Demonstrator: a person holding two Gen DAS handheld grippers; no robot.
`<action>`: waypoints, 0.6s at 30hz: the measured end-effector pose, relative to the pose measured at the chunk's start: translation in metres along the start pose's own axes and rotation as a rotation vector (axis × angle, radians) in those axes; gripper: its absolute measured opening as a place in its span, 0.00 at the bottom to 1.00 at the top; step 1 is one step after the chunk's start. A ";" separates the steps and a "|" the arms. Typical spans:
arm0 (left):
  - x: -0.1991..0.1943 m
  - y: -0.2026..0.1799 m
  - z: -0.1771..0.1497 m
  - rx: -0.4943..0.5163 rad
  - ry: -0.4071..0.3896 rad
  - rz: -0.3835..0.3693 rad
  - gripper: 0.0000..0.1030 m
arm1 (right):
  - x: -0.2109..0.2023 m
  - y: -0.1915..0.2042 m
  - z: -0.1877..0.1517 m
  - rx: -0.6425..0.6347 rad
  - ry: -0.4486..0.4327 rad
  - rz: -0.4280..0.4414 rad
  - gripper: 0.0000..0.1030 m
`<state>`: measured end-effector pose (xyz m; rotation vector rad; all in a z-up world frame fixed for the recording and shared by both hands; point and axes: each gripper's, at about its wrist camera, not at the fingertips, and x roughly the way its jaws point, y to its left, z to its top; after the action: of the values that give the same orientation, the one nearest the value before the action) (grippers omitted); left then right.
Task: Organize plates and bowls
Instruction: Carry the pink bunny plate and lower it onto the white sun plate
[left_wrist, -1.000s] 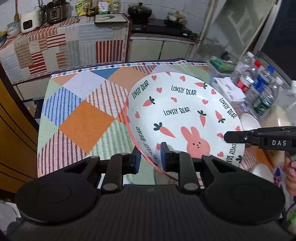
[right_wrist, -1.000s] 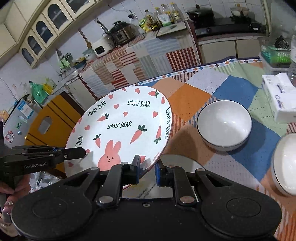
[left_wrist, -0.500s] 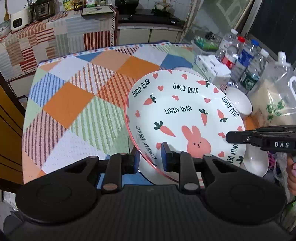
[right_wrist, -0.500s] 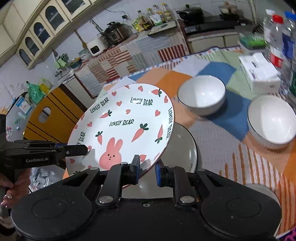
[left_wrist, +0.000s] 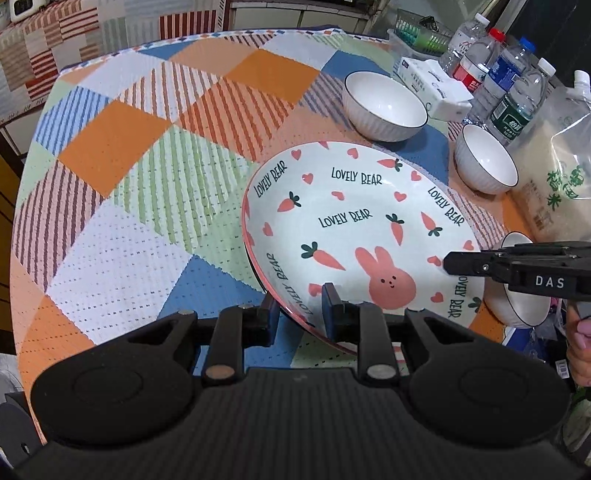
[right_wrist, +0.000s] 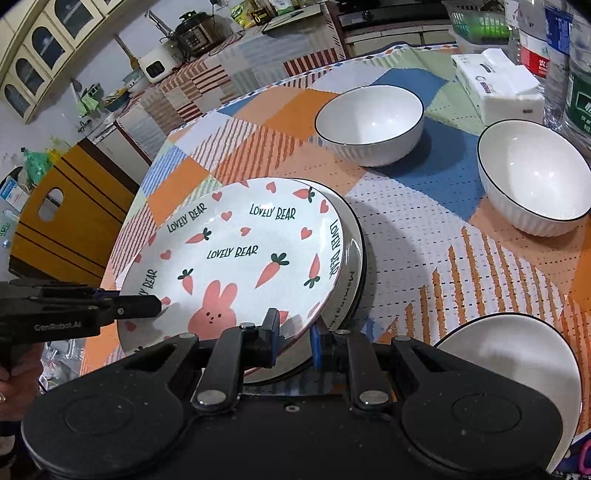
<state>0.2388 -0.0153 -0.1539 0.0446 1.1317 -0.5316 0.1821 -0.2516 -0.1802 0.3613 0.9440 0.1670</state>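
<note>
Tongs, both pairs, pinch opposite rim edges of the rabbit plate (right_wrist: 236, 258): left tongs (left_wrist: 299, 317), right tongs (right_wrist: 293, 334). Plate hangs tilted just above a white plate (right_wrist: 351, 258) lying on the bench (left_wrist: 155, 184), not yet seated. Three white bowls (right_wrist: 369, 122) stand apart, unstacked. Judged early: plates nearly stacked, bowls all left.
</note>
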 end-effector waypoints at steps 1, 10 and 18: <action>0.002 0.001 -0.001 -0.004 0.008 -0.004 0.21 | 0.001 0.000 0.000 0.002 0.005 0.000 0.21; 0.010 0.004 0.001 -0.014 0.026 -0.021 0.21 | 0.004 0.002 0.003 -0.006 0.035 -0.037 0.21; 0.020 0.010 -0.001 -0.044 0.062 -0.025 0.25 | 0.005 0.025 0.005 -0.093 0.036 -0.140 0.24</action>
<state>0.2490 -0.0136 -0.1739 0.0087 1.2059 -0.5301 0.1893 -0.2285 -0.1718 0.2063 0.9900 0.0897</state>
